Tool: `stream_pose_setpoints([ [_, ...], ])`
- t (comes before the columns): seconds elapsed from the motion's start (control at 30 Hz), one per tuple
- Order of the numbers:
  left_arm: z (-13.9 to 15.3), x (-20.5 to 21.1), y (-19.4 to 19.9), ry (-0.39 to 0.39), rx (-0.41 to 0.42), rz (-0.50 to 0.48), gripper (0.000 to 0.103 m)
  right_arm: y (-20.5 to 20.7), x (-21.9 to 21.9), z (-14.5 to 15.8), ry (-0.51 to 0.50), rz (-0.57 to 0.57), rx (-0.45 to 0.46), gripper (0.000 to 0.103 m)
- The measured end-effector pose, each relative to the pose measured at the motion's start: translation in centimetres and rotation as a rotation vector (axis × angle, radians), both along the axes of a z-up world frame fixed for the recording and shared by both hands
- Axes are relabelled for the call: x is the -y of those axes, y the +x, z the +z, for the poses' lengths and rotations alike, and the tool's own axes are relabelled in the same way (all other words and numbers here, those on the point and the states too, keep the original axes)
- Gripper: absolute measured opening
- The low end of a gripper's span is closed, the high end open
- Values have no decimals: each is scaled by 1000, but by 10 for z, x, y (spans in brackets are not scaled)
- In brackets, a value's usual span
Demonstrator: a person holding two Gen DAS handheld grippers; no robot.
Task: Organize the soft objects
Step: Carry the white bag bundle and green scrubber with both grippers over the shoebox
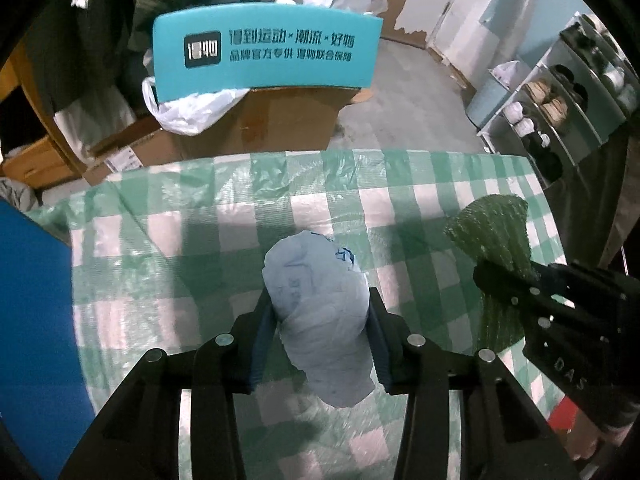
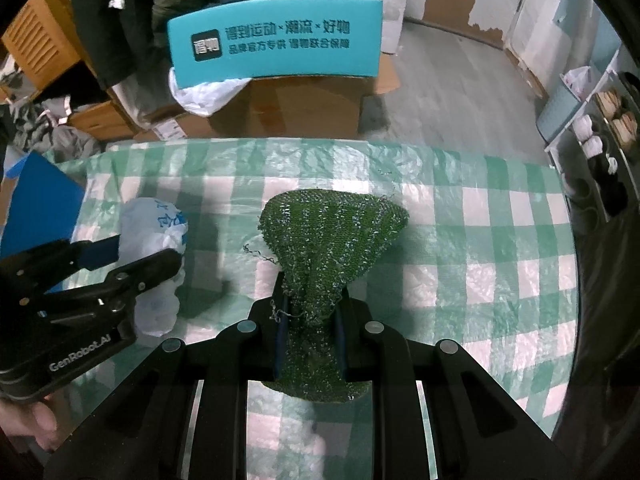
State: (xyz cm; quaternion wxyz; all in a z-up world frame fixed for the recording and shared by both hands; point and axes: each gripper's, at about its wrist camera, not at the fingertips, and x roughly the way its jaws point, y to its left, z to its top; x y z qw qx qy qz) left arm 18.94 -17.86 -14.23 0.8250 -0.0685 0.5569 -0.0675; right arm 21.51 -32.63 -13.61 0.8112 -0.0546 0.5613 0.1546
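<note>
Above the table: we hold two black two-finger grippers over a green-and-white checked plastic tablecloth (image 1: 328, 184).
Left gripper (image 1: 320, 320): we see its jaws pinching a crumpled pale-blue plastic bag (image 1: 316, 300) with dark blue print, the blue pads pressed into both of its sides.
Pale-blue plastic bag: it bulges forward past the fingertips and hangs below them, over the middle of the cloth.
Right gripper (image 2: 308, 316): we see its jaws pressed nearly together on the narrow waist of a dark green knitted mesh cloth (image 2: 332, 228).
Green mesh cloth: it fans out wide ahead of the fingers, a loose thread curling at its left edge.
Between them: we hold the two bundles side by side and apart.
Beyond the table: a brown cardboard box (image 2: 288, 108) with a teal printed flap (image 2: 276, 48) stands on the grey floor, a white plastic bag (image 2: 208, 96) spilling from it.
</note>
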Motion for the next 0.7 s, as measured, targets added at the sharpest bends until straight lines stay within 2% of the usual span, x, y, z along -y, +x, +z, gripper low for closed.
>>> stream_pose_setpoints([
  [0.43, 41, -12, -40, 47, 71, -37, 44, -40, -21, 34, 10, 63, 41, 18],
  [0.7, 65, -31, -69, 48, 103, -18, 44, -66, -36, 55, 27, 102, 71, 18],
])
